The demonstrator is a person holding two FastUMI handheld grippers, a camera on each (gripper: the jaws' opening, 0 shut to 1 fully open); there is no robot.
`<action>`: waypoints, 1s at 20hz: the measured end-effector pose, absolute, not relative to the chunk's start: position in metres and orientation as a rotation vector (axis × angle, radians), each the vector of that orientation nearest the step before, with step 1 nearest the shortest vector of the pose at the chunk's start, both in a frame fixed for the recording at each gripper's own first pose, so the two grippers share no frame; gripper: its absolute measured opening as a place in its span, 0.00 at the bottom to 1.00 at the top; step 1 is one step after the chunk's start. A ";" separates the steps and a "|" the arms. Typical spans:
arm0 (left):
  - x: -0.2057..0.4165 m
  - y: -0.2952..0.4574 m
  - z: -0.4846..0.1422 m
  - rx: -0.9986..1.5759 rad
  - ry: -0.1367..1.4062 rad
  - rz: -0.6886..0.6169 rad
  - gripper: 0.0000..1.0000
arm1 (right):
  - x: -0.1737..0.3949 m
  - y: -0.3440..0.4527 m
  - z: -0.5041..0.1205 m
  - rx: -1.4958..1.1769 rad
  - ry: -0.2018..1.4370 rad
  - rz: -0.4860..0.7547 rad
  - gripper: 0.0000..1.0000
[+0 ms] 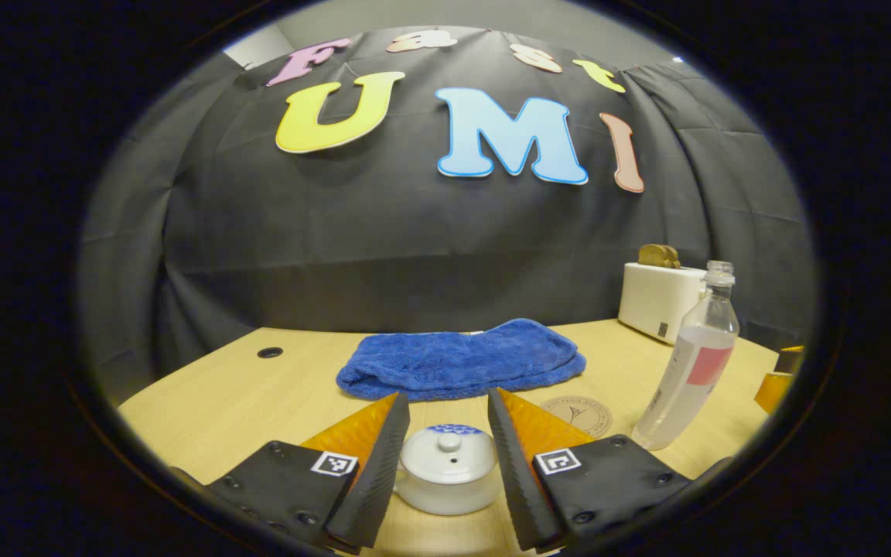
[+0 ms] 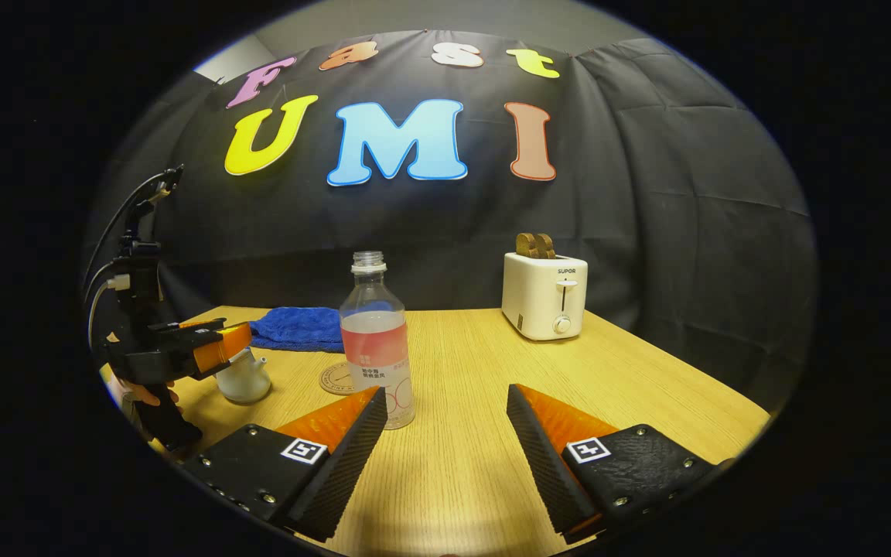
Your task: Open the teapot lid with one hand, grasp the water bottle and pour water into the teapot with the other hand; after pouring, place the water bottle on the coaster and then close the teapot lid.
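Note:
A small white teapot [image 1: 448,480] stands on the wooden table [image 1: 244,402], its lid [image 1: 449,452] on and the knob up. My left gripper [image 1: 445,396] is open, one finger on each side of the lid without touching it. In the right gripper view the same teapot [image 2: 244,381] sits at the left, under the left gripper [image 2: 213,344] held by a hand [image 2: 148,396]. An uncapped clear water bottle [image 2: 376,340], partly filled, stands upright just ahead of my open right gripper [image 2: 445,391], near its left finger. A round coaster [image 2: 335,379] lies behind the bottle.
A blue towel [image 1: 461,360] lies folded behind the teapot. A white toaster [image 2: 544,298] with bread in it stands at the back right. The bottle [image 1: 689,371] and coaster [image 1: 578,414] are to the right of the teapot. The table has a cable hole [image 1: 269,352].

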State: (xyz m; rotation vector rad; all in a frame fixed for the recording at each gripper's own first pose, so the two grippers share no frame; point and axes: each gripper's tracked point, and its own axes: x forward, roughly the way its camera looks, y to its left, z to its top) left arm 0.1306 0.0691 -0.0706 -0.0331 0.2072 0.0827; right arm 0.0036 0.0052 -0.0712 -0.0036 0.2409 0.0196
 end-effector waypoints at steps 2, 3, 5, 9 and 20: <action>0.134 0.066 -0.077 -0.028 0.223 0.077 0.62 | 0.004 0.004 -0.074 0.000 0.247 0.019 0.97; 0.134 0.066 -0.080 -0.027 0.234 0.075 0.55 | 0.005 0.004 -0.075 0.002 0.250 0.018 0.97; 0.135 0.068 -0.081 -0.017 0.238 0.080 0.53 | 0.005 0.002 -0.077 0.005 0.255 0.016 0.97; 0.135 0.072 -0.080 -0.023 0.230 0.097 0.35 | 0.006 0.000 -0.082 0.017 0.266 0.012 0.97; 0.140 0.070 -0.075 -0.030 0.212 0.075 0.15 | 0.009 0.002 -0.090 0.025 0.279 0.022 0.97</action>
